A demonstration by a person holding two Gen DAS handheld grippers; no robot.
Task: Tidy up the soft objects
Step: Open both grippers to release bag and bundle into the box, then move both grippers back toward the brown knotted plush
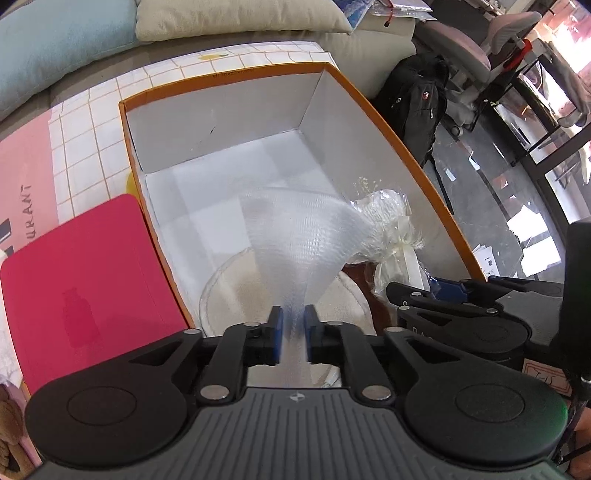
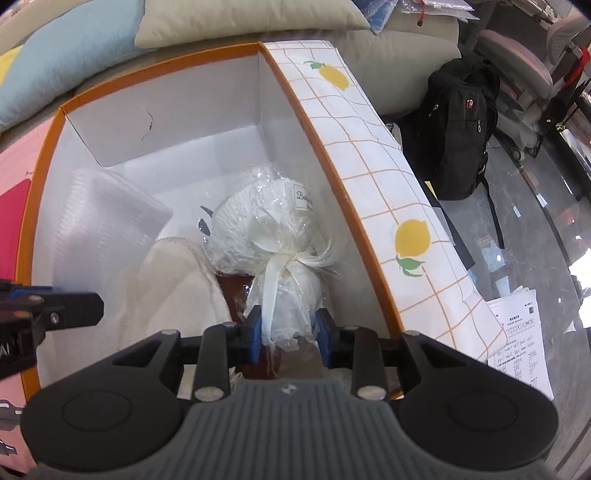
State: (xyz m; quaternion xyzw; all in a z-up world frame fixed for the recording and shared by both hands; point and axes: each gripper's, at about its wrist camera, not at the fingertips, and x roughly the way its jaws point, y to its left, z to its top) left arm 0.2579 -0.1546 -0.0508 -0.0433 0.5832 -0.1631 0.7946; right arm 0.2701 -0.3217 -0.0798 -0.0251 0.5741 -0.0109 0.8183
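Nearest in the left wrist view, the left gripper (image 1: 293, 334) points steeply down into the box, its jaws a narrow gap apart with a strip of clear bubble wrap (image 1: 295, 236) running between the blue pads; whether the pads press on it cannot be told. The wrap fans out wider beyond the jaws and lies over a cream round cushion (image 1: 236, 291) on the box floor.

In the right wrist view, the right gripper (image 2: 288, 332) also points down, its jaws partly apart around the lower end of a white bundle wrapped in cellophane (image 2: 266, 232) and tied with a cream ribbon (image 2: 271, 280). The pads stand just beside the wrapping on both sides; a firm grip cannot be confirmed. The bundle lies near the box's right wall, just beside the cushion.

The orange-rimmed cardboard box (image 1: 406, 155) has white inner walls and sits on a counter covered by a lemon-print grid cloth (image 2: 373, 155). A red folder (image 1: 85, 280) lies just left of the box.

Farther off are a light blue pillow (image 1: 55, 40) and a beige pillow (image 1: 236, 18), and a black backpack (image 2: 461, 129) on the floor.
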